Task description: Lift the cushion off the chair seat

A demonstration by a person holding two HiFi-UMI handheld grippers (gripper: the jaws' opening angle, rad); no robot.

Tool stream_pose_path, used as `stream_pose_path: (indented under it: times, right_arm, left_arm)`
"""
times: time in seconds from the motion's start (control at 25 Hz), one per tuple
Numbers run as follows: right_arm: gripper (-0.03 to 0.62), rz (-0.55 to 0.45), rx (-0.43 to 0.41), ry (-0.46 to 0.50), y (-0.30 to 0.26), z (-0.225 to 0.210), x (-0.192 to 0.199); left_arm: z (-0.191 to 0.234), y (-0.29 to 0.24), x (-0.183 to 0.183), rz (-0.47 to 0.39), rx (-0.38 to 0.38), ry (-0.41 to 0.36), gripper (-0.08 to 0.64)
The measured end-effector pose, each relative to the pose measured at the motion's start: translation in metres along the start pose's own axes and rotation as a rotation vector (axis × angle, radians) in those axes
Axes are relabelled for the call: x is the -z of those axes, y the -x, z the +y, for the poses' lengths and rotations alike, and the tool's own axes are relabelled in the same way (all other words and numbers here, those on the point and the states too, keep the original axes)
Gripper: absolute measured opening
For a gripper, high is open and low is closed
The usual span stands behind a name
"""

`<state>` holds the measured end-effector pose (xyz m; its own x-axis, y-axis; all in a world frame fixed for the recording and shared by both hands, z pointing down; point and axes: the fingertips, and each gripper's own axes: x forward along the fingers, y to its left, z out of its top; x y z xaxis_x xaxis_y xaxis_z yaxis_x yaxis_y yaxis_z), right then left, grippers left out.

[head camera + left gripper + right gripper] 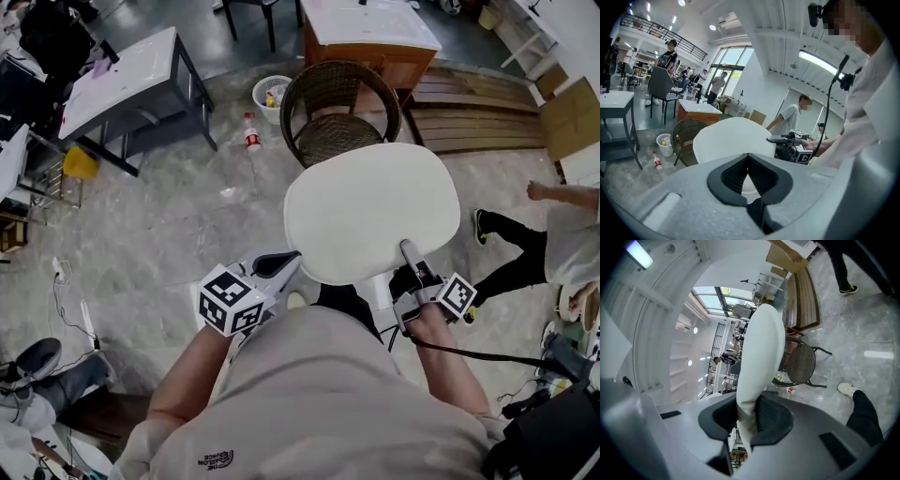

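A grey marbled floor [159, 234] spreads below me, with a white table [122, 80] far left and wooden planks [469, 108] far right.

Round, thin white cushion [372, 211], raised clear and roughly level, on the near side of dark woven chair [342, 131].

One cushion [372, 211] and one wicker chair [339, 103] were counted, with two grippers: the left gripper [281, 265] at the cushion's seven o'clock, the right gripper [410, 251] at five. Beyond stood one bucket [270, 94], one bottle [251, 133] and two tables — a grey table [131, 75], a wooden table [375, 56].
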<state>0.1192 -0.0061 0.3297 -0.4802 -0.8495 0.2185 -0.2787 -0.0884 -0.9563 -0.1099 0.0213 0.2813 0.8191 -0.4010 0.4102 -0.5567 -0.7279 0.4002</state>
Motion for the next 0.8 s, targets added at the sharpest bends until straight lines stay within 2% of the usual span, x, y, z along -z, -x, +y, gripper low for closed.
stream_pose_path:
  times: [0.8]
  right_arm:
    - [0.072, -0.012, 0.003, -0.009, 0.038, 0.0, 0.038]
  left_arm:
    - [-0.015, 0.023, 0.026, 0.009, 0.014, 0.01, 0.008]
